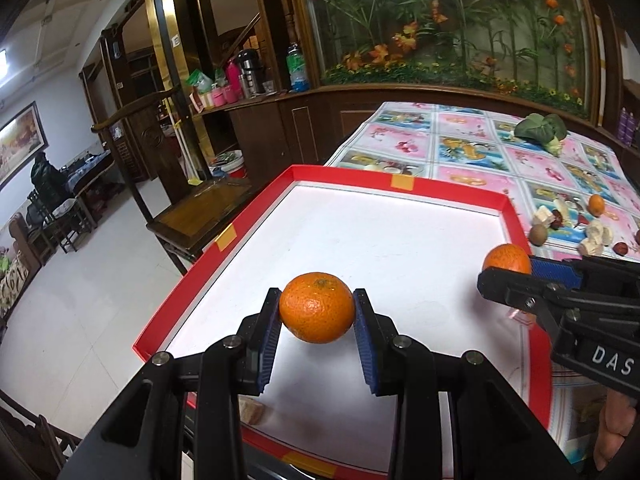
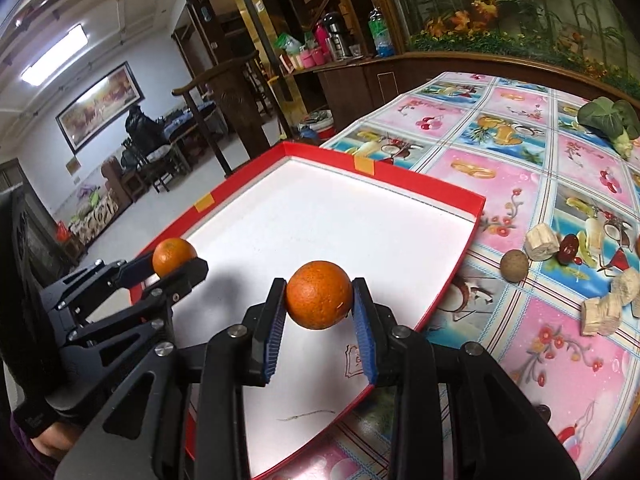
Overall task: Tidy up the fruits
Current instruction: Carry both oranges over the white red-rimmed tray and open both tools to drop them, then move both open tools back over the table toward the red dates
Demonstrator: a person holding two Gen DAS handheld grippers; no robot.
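Observation:
My left gripper (image 1: 317,296) is shut on an orange (image 1: 316,307), held low over the white floor of a red-rimmed tray (image 1: 344,174). It shows at the left of the right wrist view as the left gripper (image 2: 172,266) with its orange (image 2: 174,255) near the tray's left rim. My right gripper (image 2: 318,286) is shut on a second orange (image 2: 319,294) over the tray (image 2: 420,182), close to its right side. In the left wrist view the right gripper (image 1: 506,270) enters from the right with that orange (image 1: 507,258).
On the flowered tablecloth (image 2: 520,184) right of the tray lie a brown kiwi (image 2: 514,266), banana pieces (image 2: 542,242), a red date (image 2: 568,248) and a small orange (image 1: 596,204). A leafy green vegetable (image 2: 608,116) lies farther back. A wooden chair (image 1: 200,208) stands left of the table.

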